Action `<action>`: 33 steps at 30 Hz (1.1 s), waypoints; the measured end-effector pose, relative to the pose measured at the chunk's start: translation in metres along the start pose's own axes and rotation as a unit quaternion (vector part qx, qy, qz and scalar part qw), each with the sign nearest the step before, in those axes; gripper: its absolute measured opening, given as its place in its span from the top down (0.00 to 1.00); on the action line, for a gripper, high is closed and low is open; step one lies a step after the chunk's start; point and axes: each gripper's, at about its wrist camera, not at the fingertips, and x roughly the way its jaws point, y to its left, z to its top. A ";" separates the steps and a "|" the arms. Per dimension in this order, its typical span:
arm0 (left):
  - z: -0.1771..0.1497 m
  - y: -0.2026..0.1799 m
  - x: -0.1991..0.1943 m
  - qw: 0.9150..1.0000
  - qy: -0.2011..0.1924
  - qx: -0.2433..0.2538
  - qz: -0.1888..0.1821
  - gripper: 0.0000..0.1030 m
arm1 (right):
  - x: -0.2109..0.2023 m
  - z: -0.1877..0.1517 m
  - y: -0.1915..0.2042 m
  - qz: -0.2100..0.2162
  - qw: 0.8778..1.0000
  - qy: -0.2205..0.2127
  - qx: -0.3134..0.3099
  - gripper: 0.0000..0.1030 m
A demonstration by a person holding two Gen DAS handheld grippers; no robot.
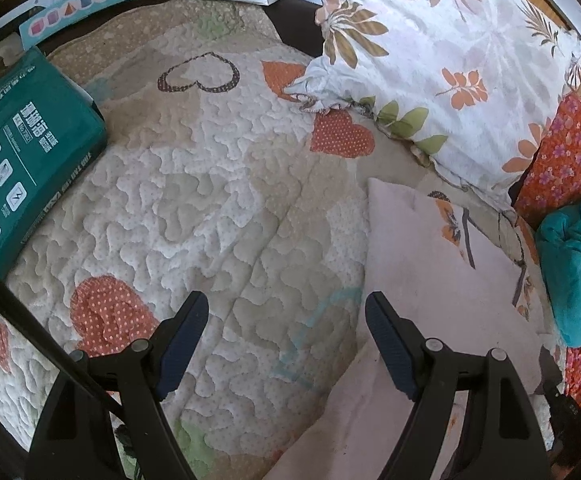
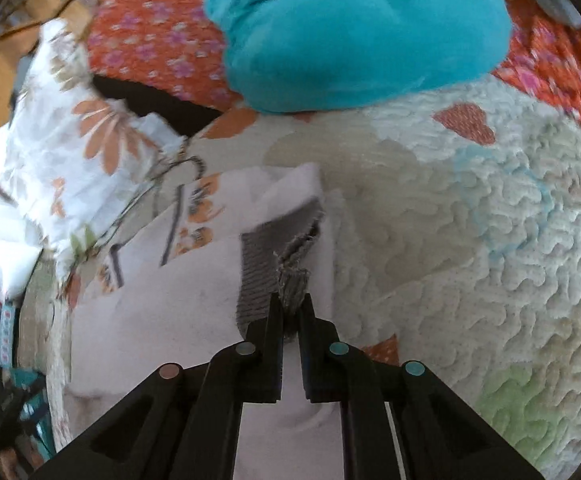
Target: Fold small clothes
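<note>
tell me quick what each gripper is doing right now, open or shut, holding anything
Left gripper: open, holding nothing, above the quilt.
Right gripper: shut on the grey ribbed cuff of the pale pink garment.

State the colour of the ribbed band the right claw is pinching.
Grey-brown ribbed band, on a pale pink garment; the right claw view shows it best.

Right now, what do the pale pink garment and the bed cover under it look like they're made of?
Pale pink garment: soft matte knit, probably cotton; its grey ribbed cuff, pinched by the right gripper, shows frayed threads. Bed cover: quilted cotton-like fabric, puffy stitched channels, dotted print.
</note>
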 end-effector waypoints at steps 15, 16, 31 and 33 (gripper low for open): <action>-0.055 -0.018 0.029 0.990 0.069 0.122 0.031 0.40 | 0.000 -0.109 0.067 0.023 0.989 0.066 -0.131 0.81; -0.059 -0.017 0.029 0.989 0.070 0.128 0.035 0.46 | -0.002 -0.114 0.068 0.021 0.988 0.069 -0.137 0.80; -0.095 0.045 -0.014 0.998 0.016 0.054 -0.005 0.43 | -0.111 -0.127 -0.031 -0.036 0.998 -0.022 -0.053 0.43; -0.105 0.051 -0.013 0.998 0.013 0.054 -0.020 0.42 | -0.115 -0.129 -0.053 -0.048 0.998 -0.023 -0.023 0.42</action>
